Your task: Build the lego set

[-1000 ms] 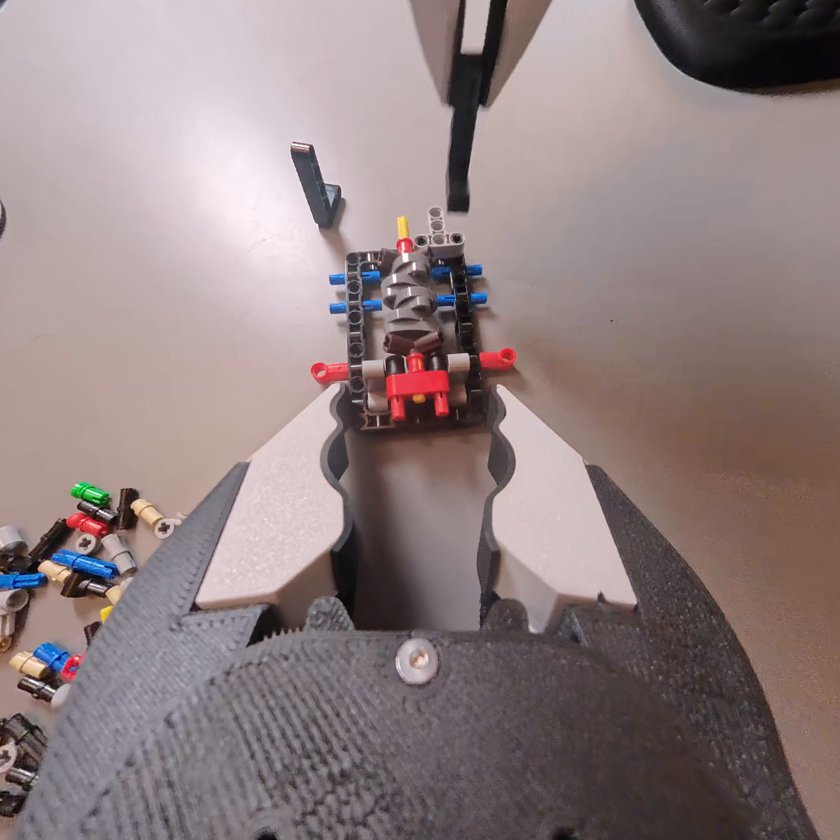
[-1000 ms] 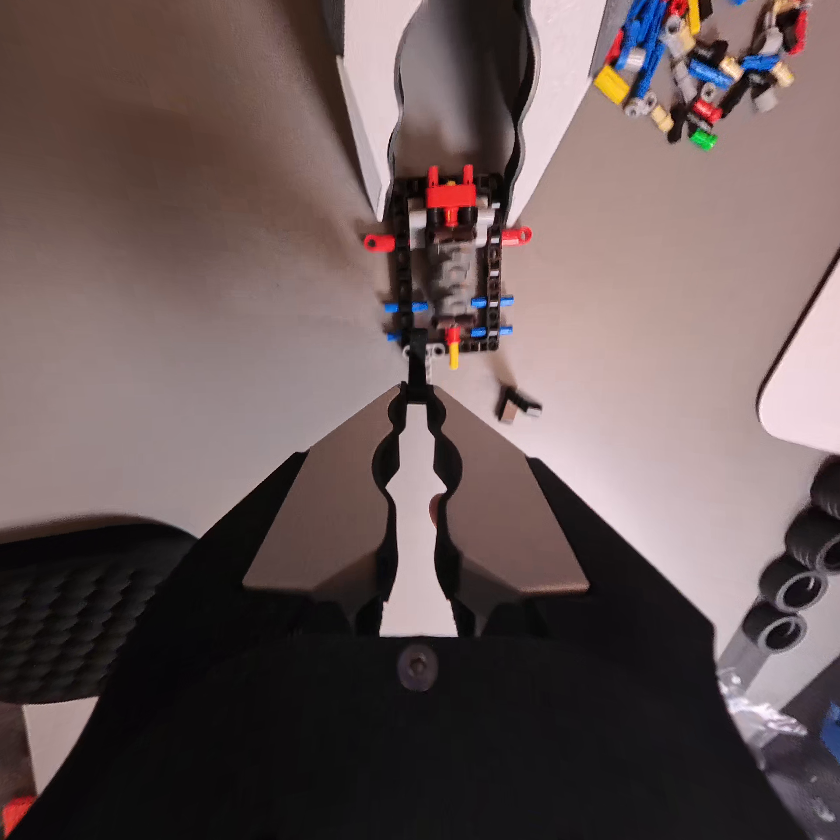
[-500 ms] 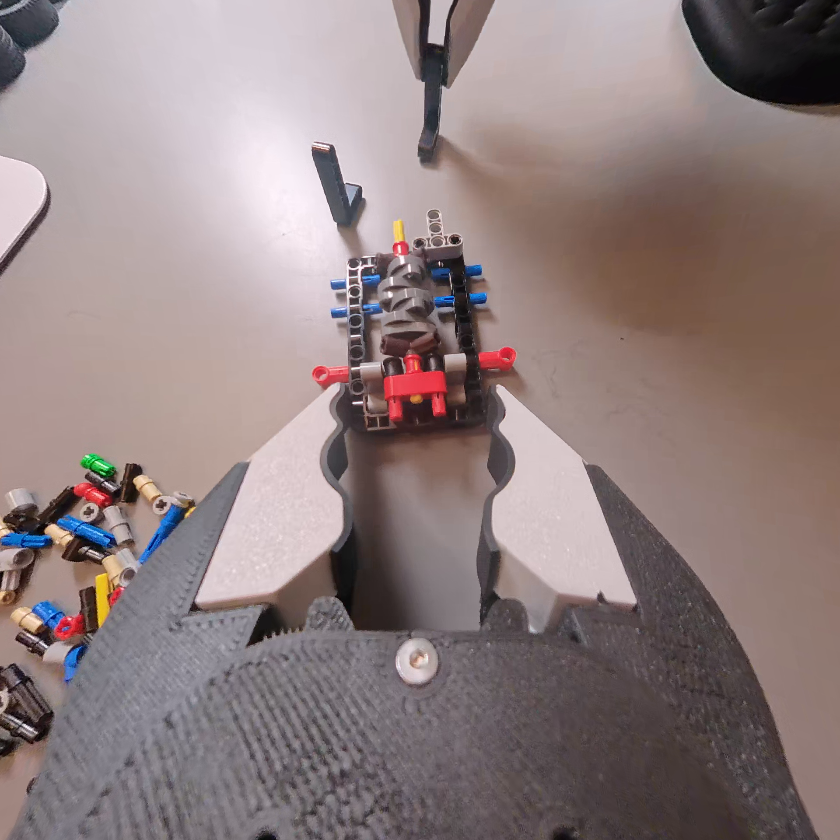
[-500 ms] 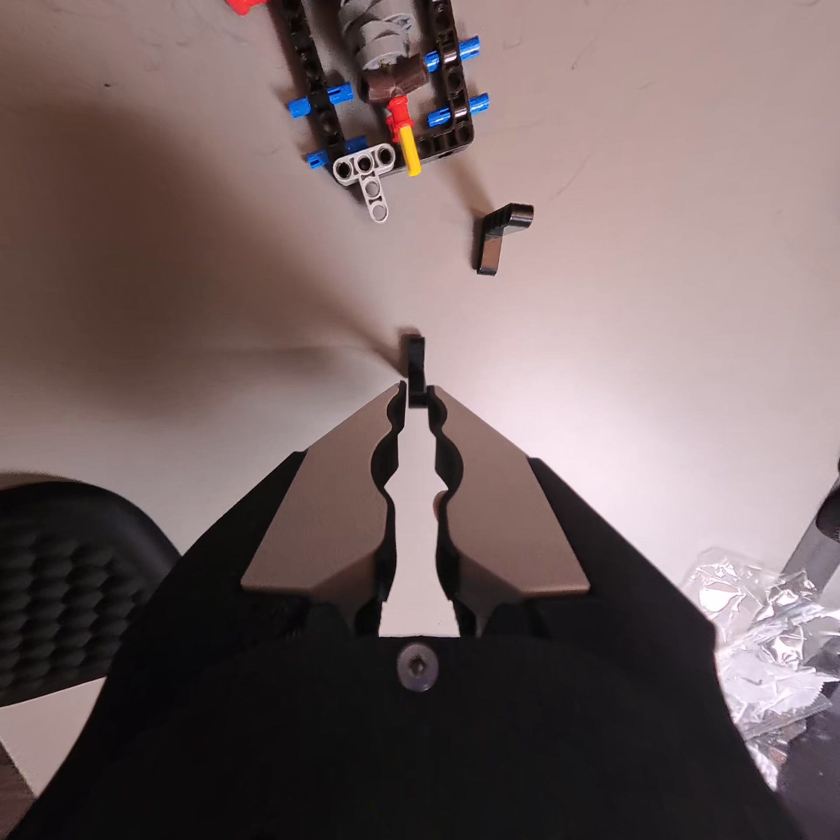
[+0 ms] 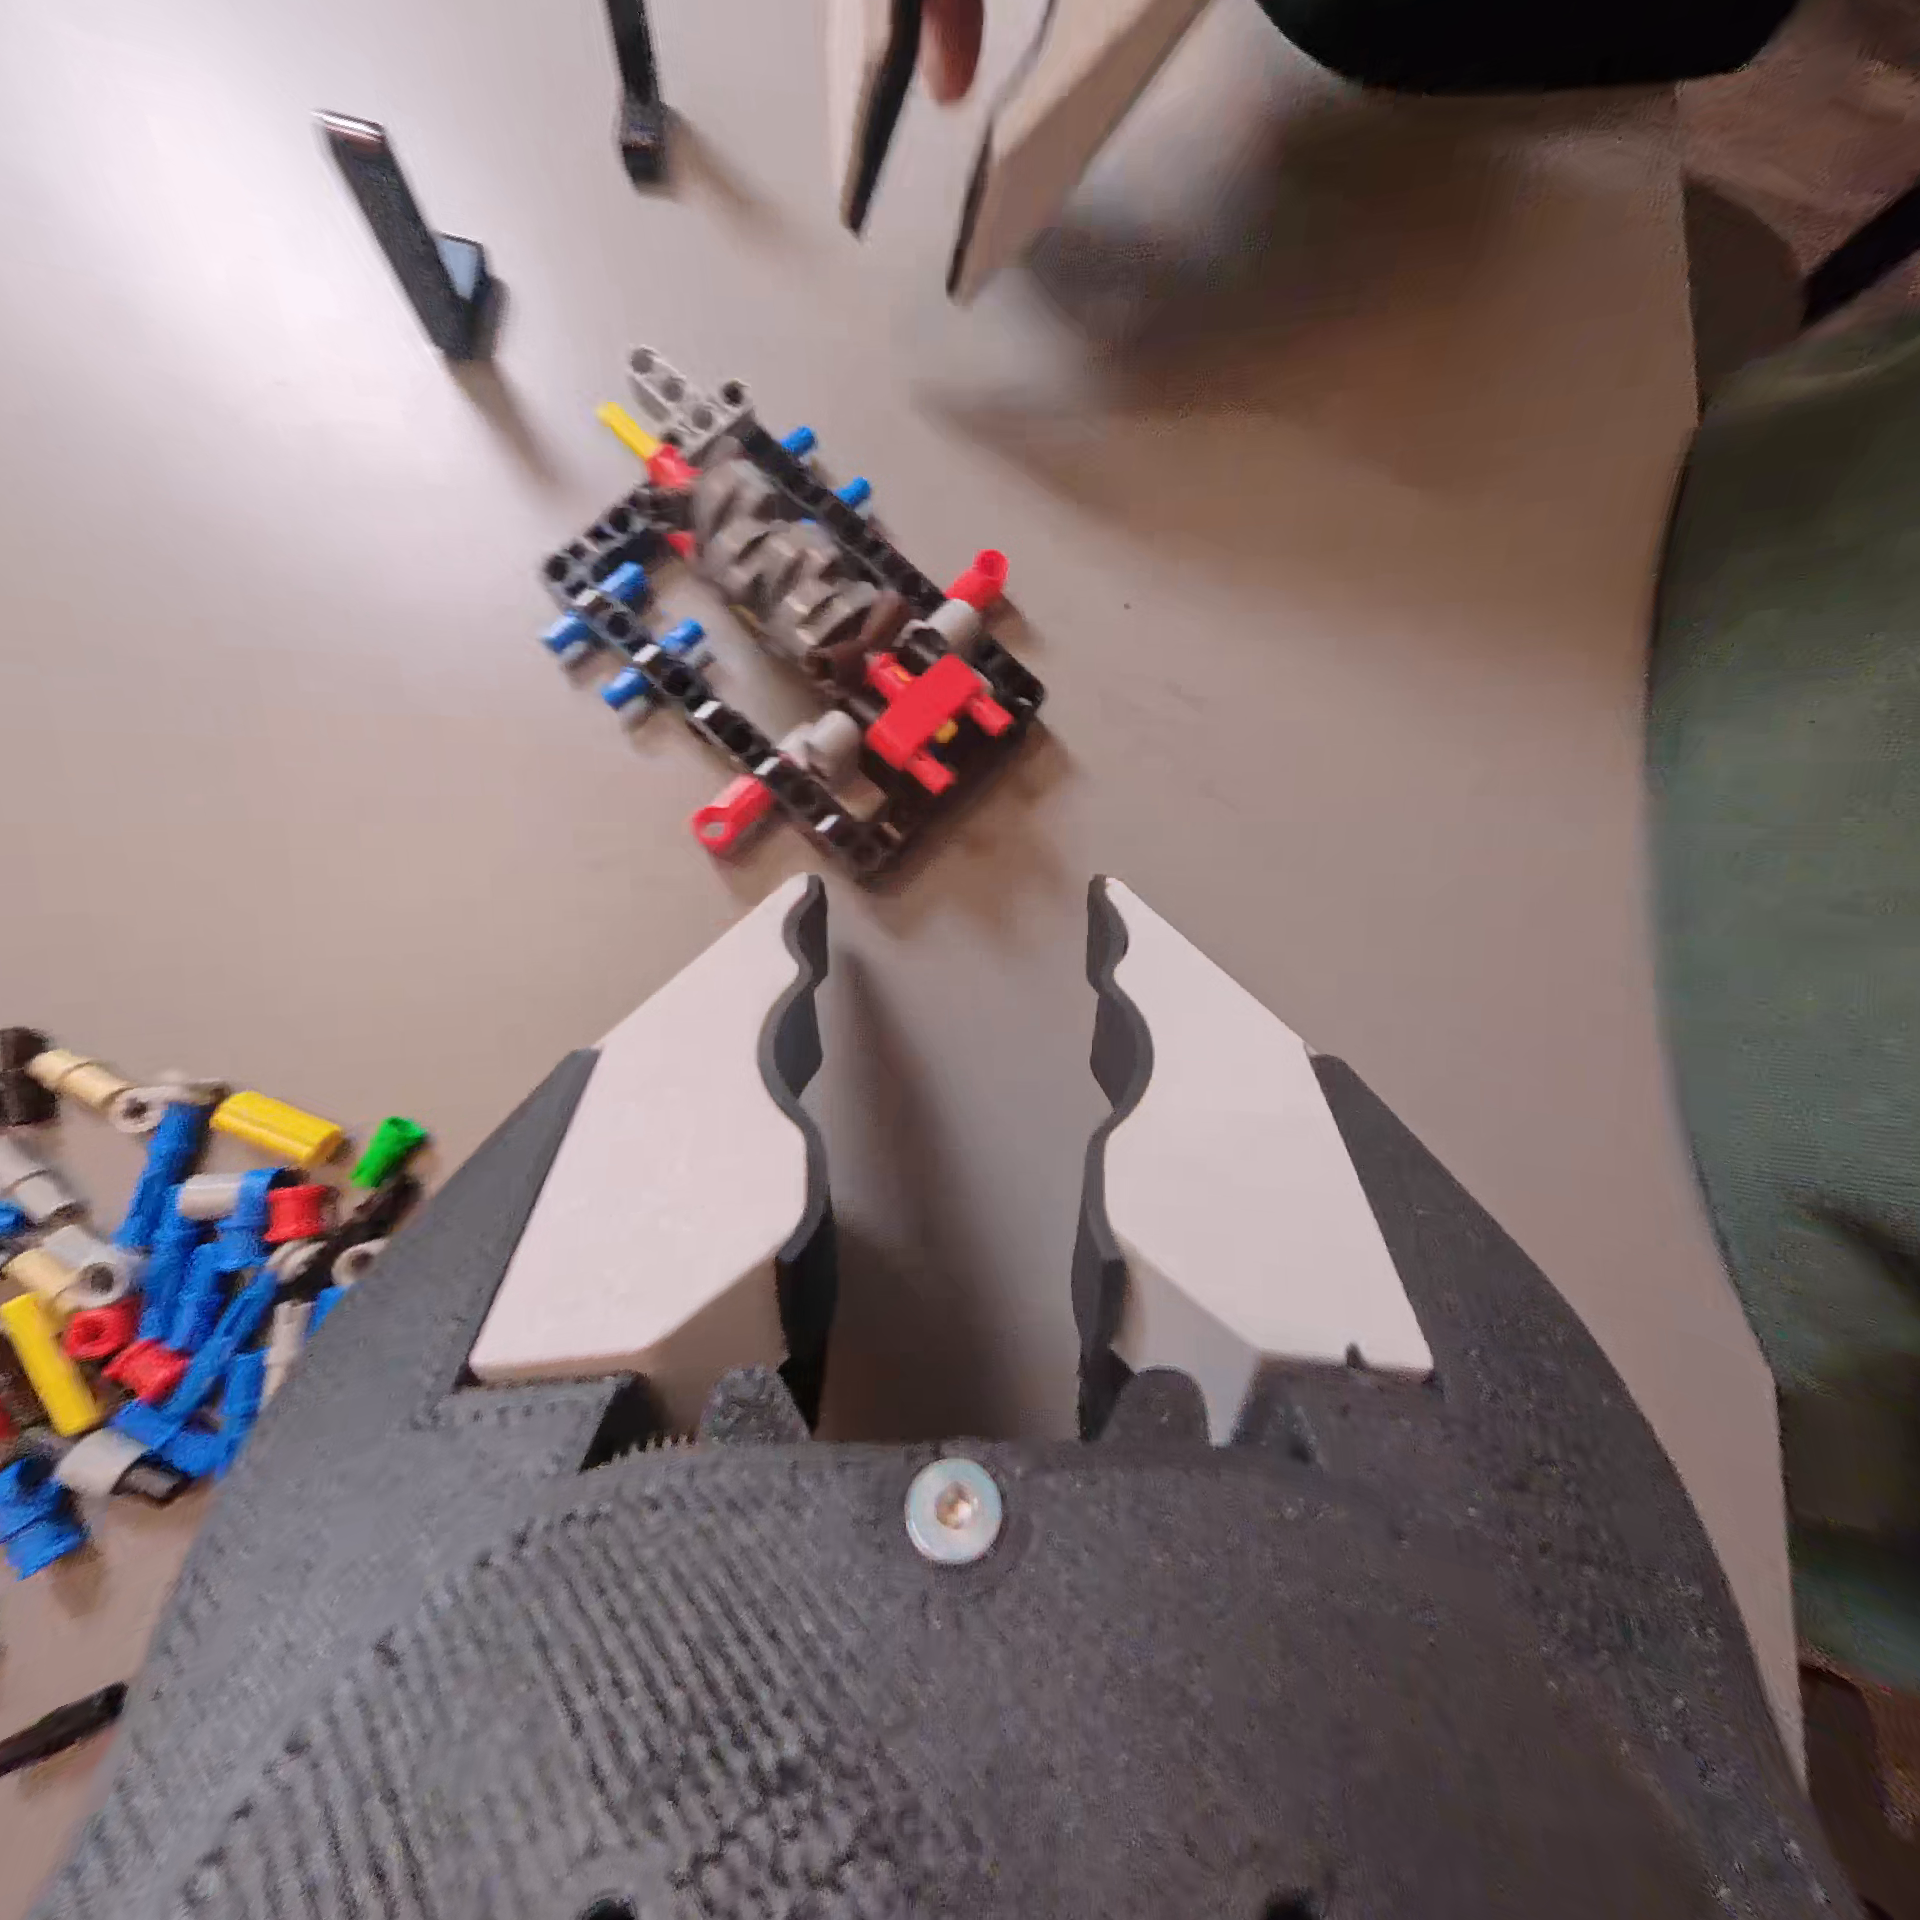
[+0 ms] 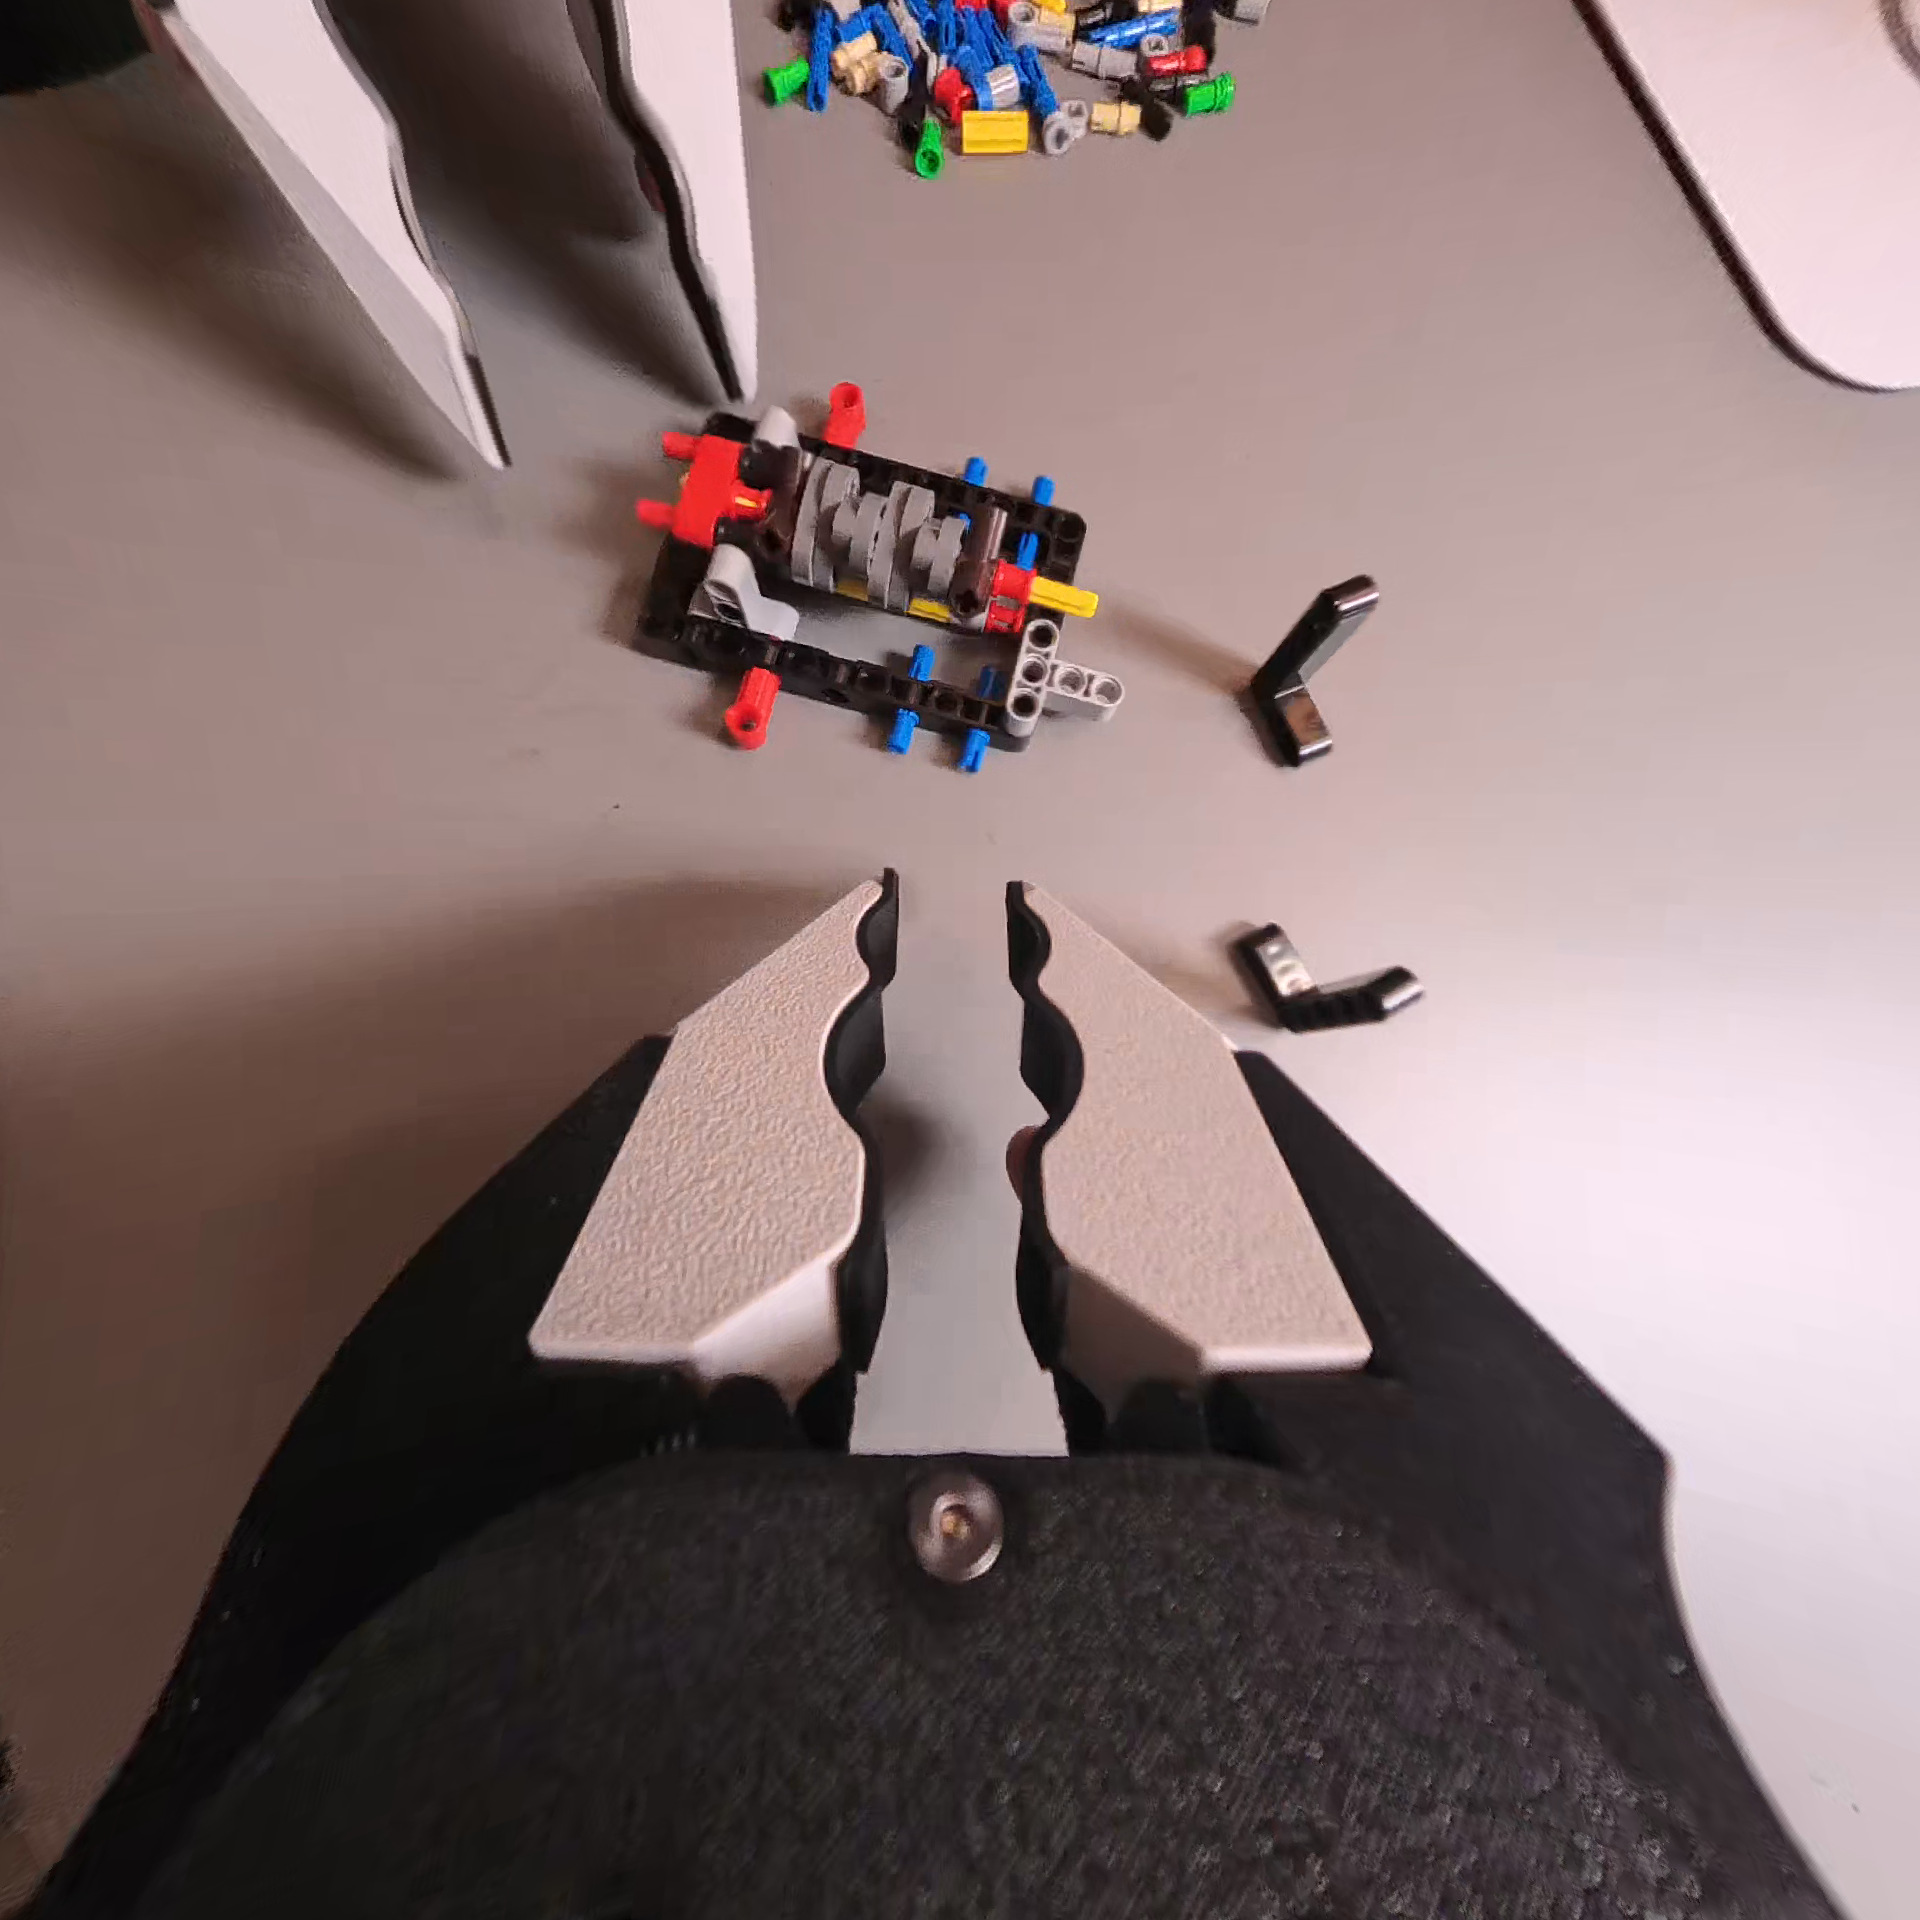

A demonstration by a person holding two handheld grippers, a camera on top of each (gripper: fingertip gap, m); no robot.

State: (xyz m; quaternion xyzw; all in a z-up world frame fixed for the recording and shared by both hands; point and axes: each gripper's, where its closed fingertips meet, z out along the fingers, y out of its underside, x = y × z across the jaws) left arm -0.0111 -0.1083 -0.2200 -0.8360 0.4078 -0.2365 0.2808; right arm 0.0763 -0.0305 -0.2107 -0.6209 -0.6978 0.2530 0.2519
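Black frame (image 6: 862,582) untouched | both claws (left (image 5: 956,904), right (image 6: 951,894)) apart, empty | far pieces blurred

A beige table (image 6: 1455,436) — a white rounded board (image 6: 1787,177) lies at its far corner.

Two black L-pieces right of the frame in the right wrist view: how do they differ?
The far L-piece lies close to the frame's yellow-pin end; the near L-piece lies beside the right gripper. The far one's long arm points up and away; the near one's long arm runs sideways, lying lower. Both are black, loose on the table, and ungripped.
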